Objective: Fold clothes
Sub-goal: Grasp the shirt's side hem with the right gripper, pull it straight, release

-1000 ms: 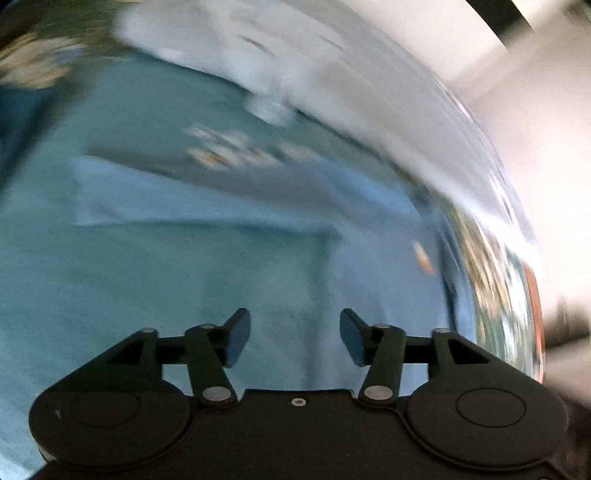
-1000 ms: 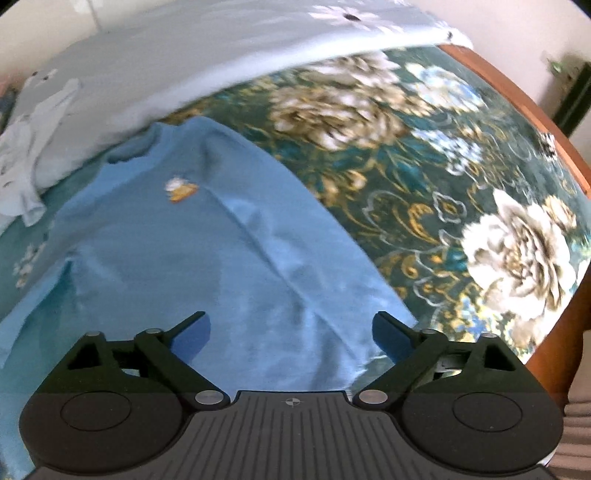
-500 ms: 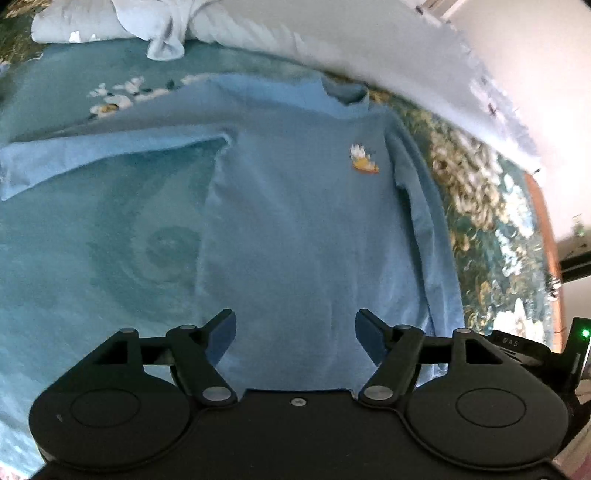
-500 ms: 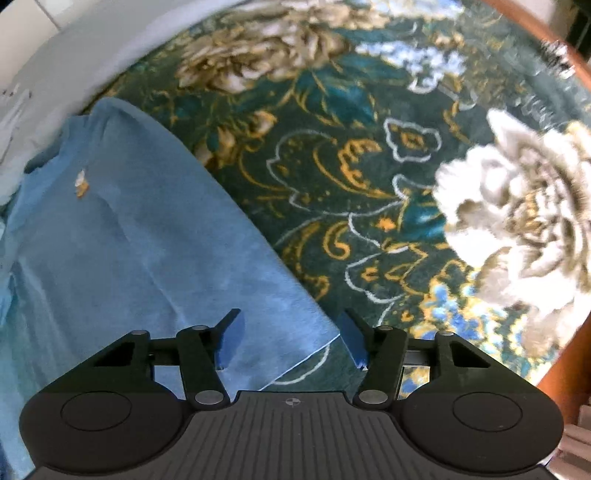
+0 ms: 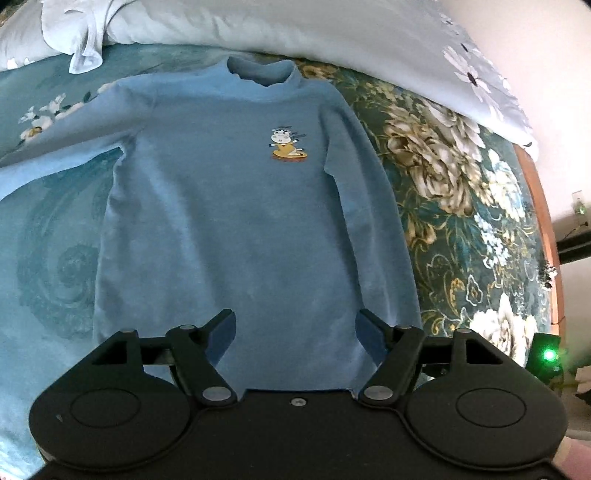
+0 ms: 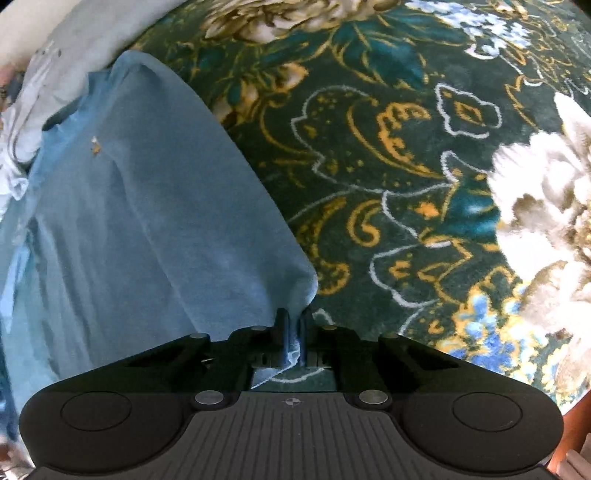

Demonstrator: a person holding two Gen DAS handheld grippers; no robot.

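Observation:
A light blue long-sleeved shirt (image 5: 229,221) with a small cartoon print on the chest lies flat, face up, on a floral bedspread, collar at the far side. My left gripper (image 5: 297,334) is open and empty, just above the shirt's hem. In the right wrist view the same shirt (image 6: 140,206) runs off to the left. My right gripper (image 6: 291,332) is shut on the cuff end of the shirt's right sleeve, and the cloth rises in a small peak at the fingers.
A dark green floral bedspread (image 5: 450,229) covers the bed and shows in the right wrist view (image 6: 388,147). A pale grey quilt (image 5: 295,26) and a white garment (image 5: 81,48) lie along the far side. The wooden bed edge (image 5: 543,221) runs on the right.
My right gripper has closed from wide open onto the sleeve end. My left gripper has swung over the shirt's hem and steadied, still open.

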